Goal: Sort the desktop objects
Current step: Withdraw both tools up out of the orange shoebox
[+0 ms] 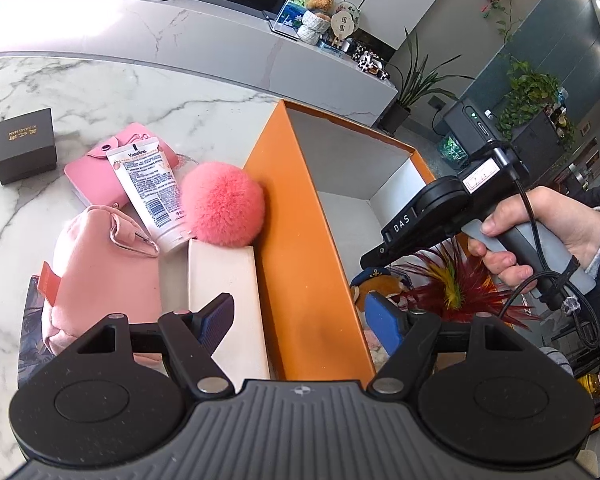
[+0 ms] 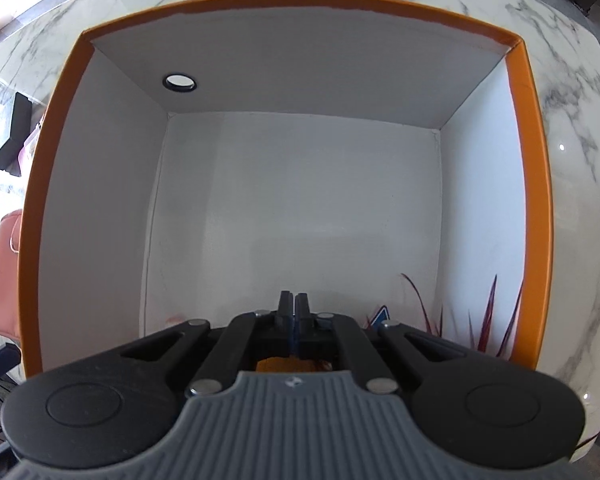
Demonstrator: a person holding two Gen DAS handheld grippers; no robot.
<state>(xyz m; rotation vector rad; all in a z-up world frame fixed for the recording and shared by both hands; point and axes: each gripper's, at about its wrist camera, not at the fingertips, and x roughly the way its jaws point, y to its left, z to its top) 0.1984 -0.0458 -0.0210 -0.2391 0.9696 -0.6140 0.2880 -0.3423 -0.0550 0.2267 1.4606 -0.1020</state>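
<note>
While the feathered toy [image 1: 456, 284] sits half hidden in the orange box [image 1: 300, 240], spikes fanning outward, the right gripper [image 2: 294, 304] is pinched together and the left gripper [image 1: 304, 312] gapes wide.

Feathered toy [image 1: 456, 280] lying half hidden behind the right tool [image 1: 374, 258] and orange box [image 1: 300, 240] wall, plush figure [image 1: 374, 284] peeking out only partly, patterned item [image 1: 30, 320] disappearing under the pink pouch [image 1: 100, 272], black box [image 2: 14, 136] being cut off by the box rim.
</note>
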